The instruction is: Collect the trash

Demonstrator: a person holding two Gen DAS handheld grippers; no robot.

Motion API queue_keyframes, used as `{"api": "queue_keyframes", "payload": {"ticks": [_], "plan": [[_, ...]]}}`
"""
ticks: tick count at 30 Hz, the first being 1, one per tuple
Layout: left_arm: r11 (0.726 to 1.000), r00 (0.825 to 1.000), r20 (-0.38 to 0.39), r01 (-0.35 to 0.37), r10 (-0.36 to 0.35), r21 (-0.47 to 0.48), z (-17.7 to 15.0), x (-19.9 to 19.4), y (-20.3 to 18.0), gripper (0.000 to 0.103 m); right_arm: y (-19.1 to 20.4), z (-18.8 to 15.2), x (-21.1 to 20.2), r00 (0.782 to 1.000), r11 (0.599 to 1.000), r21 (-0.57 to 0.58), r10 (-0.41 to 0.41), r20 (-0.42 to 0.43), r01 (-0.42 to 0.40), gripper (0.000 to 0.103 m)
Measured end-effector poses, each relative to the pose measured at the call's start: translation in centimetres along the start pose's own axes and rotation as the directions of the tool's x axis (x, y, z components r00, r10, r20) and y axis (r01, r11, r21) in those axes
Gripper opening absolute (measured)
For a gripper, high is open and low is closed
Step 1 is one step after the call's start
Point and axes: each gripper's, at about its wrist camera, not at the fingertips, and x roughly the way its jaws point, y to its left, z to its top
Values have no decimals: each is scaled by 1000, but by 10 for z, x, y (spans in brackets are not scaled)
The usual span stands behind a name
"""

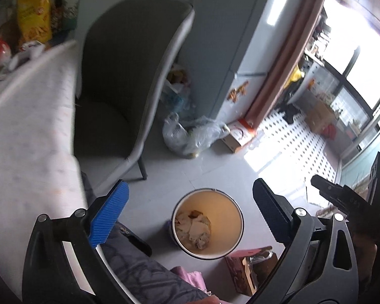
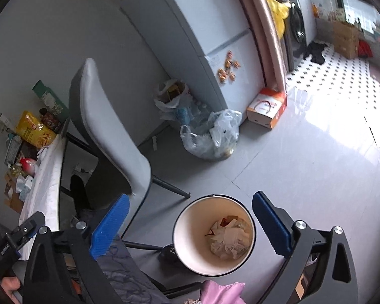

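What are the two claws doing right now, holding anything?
Left claw: wide open, holding nothing, above the round cream-lined trash bin.
Right claw: wide open, also holding nothing.

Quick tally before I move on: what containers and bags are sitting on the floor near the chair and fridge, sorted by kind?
Waste bins: 1, the round bin with crumpled paper inside
Plastic bags: 2, the clear bag and the white bag beside the fridge
Cardboard boxes: 1, the orange and white box
Total: 4
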Motion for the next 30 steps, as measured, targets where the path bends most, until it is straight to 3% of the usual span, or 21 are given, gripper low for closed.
{"api": "queue_keyframes", "payload": {"ticks": [14,17,26,30], "plan": [[999,982,183,-30,35,-30,4,-116,45,97,102,-2,-77,995,985,-174,10,101,8,95],[999,977,208,-35,39,-26,-4,-138,52,97,121,-7,-88,996,982,-187,32,79,-16,95],[992,962,247,-100,117,-81,-29,-198,83,97,177,-31,-129,987,950,-312,36,156,15,95],[982,947,267,-156,181,-110,-41,-223,97,97,192,-41,-135,986,946,-323,27,163,27,95]]}}
